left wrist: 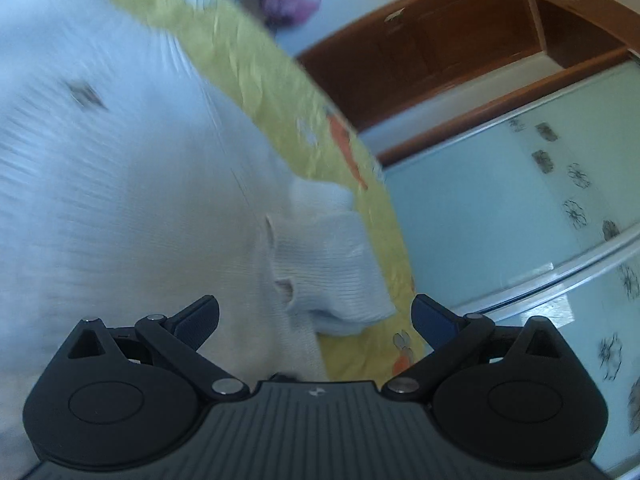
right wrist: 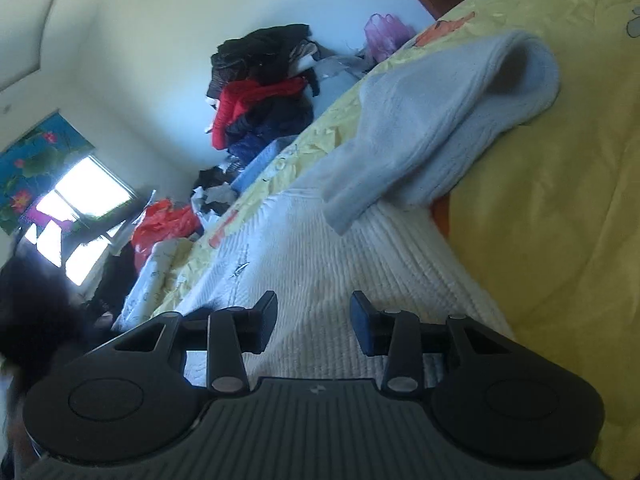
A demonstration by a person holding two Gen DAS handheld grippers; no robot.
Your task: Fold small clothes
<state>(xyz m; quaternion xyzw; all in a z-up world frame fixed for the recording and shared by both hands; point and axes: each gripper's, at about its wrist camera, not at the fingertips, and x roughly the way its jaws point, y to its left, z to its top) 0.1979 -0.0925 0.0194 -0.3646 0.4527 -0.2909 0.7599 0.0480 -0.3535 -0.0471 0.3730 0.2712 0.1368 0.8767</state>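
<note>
A white ribbed knit sweater (left wrist: 120,184) lies spread on the yellow bedspread (left wrist: 280,92), blurred in the left wrist view. Its sleeve cuff (left wrist: 332,268) lies just beyond my left gripper (left wrist: 316,316), whose jaws stand wide open with no cloth pinched between them. In the right wrist view the same white knit (right wrist: 320,252) runs under my right gripper (right wrist: 314,320), which is open a moderate way just above the fabric, its pads apart from it. A pale grey-blue fleece garment (right wrist: 440,120) lies across the knit's far end and onto the yellow bedspread (right wrist: 560,200).
A heap of dark and red clothes (right wrist: 260,96) is piled against the wall beyond the bed. A red bag (right wrist: 168,220) and a purple bag (right wrist: 384,32) sit nearby. Brown wooden furniture (left wrist: 432,44) and pale flowered wardrobe doors (left wrist: 520,200) stand past the bed edge.
</note>
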